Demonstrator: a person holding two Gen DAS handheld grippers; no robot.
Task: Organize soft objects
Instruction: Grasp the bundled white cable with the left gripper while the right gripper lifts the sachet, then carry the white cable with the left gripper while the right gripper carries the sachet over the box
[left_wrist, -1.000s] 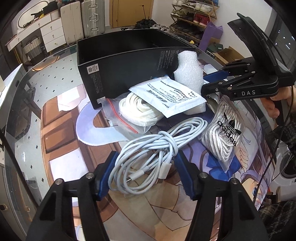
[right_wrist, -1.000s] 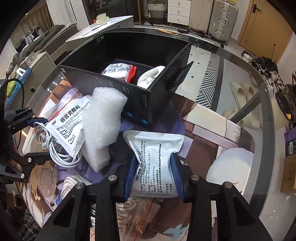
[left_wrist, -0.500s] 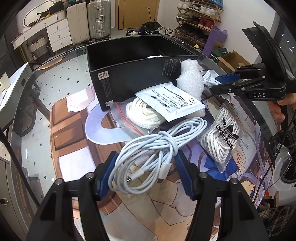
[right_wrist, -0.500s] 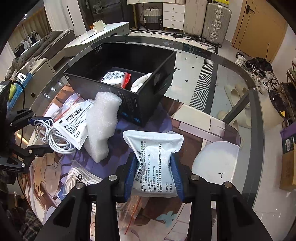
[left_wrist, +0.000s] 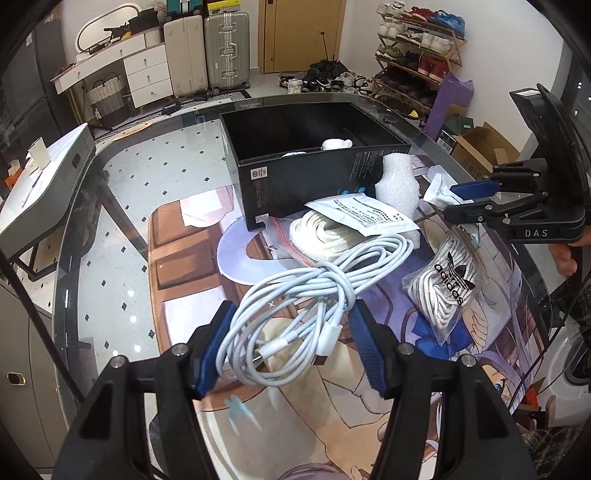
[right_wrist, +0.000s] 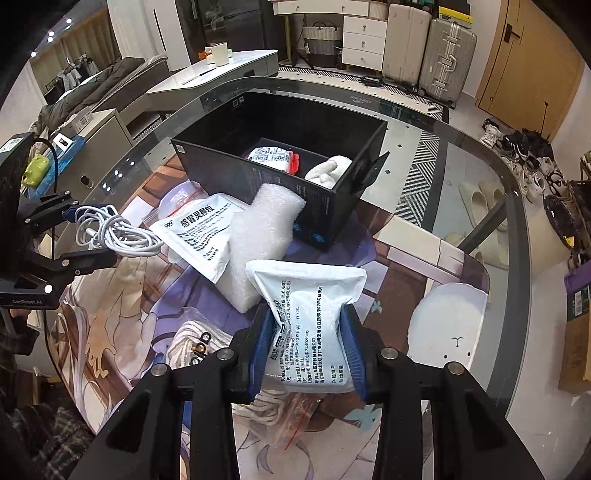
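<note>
My left gripper (left_wrist: 291, 310) is shut on a coiled white charging cable (left_wrist: 310, 295), held above the table mat. My right gripper (right_wrist: 304, 314) is shut on a white printed medicine pouch (right_wrist: 314, 295), also lifted. An open black box (right_wrist: 221, 162) stands behind, holding a red-and-white packet (right_wrist: 271, 158) and a white soft item (right_wrist: 328, 171). Against its near wall leans a white foam block (right_wrist: 262, 236). A flat white sachet (left_wrist: 365, 214) rests on a bag of white rope (left_wrist: 314, 236). An adidas bag of laces (left_wrist: 443, 284) lies to the right.
The round glass table (left_wrist: 122, 206) carries a printed cartoon mat (left_wrist: 332, 406). A zip bag of cord (right_wrist: 192, 339) lies under my right gripper. A person's hand (left_wrist: 561, 254) grips the right handle. Suitcases, drawers and a shoe rack stand beyond the table.
Both grippers have risen with their loads, so the box and the pile look smaller and farther off. The cable has lifted off the mat. Both grips are unchanged.
</note>
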